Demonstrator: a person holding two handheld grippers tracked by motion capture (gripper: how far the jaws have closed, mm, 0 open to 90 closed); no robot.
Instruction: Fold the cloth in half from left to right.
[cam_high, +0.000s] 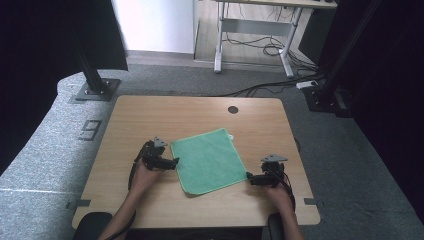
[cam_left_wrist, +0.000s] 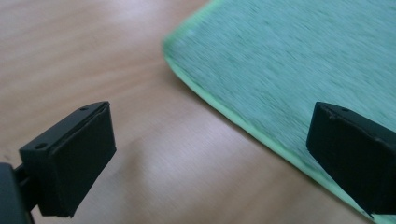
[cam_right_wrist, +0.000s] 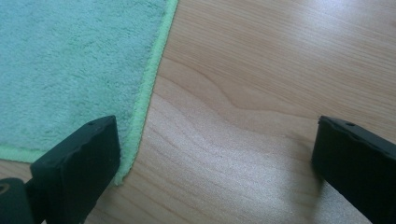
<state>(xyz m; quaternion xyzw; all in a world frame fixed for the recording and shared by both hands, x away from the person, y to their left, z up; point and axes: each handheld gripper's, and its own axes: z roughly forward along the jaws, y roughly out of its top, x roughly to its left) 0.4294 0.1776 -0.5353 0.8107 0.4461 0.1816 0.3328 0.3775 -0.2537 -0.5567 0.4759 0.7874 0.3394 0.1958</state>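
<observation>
A green cloth (cam_high: 208, 160) lies flat and slightly askew near the middle of the wooden surface (cam_high: 150, 112). The left hand-held gripper (cam_high: 176, 162) sits at the cloth's left edge, jaws spread wide, one over bare wood and one over the fabric. The right hand-held gripper (cam_high: 248, 177) waits at the cloth's near right corner, jaws likewise wide apart and holding nothing.
</observation>
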